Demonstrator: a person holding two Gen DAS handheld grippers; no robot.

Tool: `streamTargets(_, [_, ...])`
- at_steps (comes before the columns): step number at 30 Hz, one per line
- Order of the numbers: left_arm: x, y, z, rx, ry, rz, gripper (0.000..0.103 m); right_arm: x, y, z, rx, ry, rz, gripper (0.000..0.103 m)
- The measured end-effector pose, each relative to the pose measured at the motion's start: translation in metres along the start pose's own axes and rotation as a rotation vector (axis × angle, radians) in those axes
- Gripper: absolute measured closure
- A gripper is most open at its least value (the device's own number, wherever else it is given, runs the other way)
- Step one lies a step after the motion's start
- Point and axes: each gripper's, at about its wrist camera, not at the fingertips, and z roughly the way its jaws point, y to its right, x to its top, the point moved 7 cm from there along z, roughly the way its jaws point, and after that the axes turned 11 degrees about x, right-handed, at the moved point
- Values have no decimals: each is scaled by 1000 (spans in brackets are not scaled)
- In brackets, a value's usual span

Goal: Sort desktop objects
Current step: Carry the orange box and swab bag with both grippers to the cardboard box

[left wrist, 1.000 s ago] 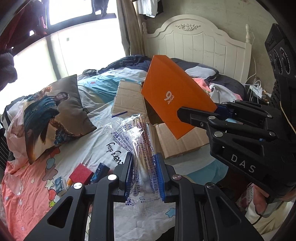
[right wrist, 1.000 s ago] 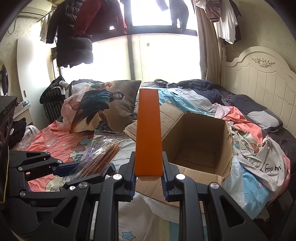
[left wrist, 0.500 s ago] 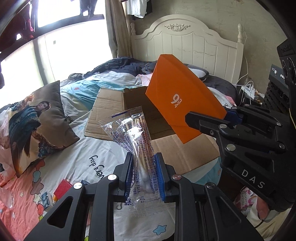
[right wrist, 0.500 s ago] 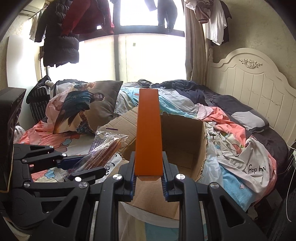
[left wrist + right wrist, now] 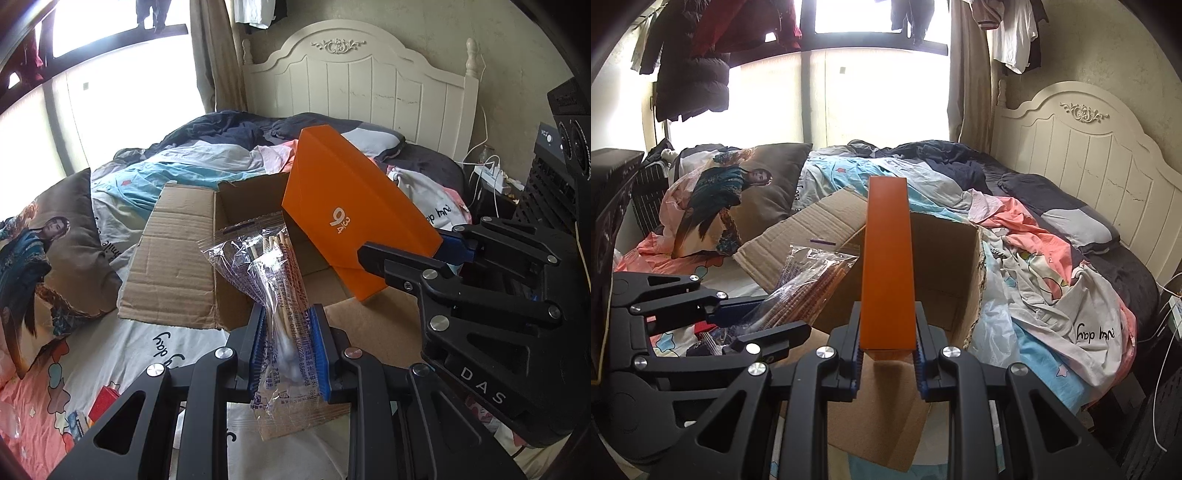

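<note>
My left gripper is shut on a clear plastic bag of cotton swabs, held up over the near edge of an open cardboard box. My right gripper is shut on a flat orange box marked "9 3/4", held upright over the same cardboard box. In the left wrist view the orange box and right gripper sit to the right of the bag. In the right wrist view the left gripper and its bag sit at the left.
The cardboard box lies on a cluttered bed with crumpled bedding. A printed pillow is at the left. Small red and blue items lie on the sheet near left. A white headboard and a black speaker stand at the right.
Both grippers have moved forward toward the cardboard box with their loads; the box now lies nearer and more under the bag and the orange box.
</note>
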Motion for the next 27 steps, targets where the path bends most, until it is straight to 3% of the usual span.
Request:
streamTargets(9, [17, -4, 32, -42, -53, -19, 79, 12, 18, 21, -40, -38, -4, 81])
streamTargets(27, [21, -15, 68, -13, -119, -22, 79, 13, 35, 68, -40, -144, -11, 81])
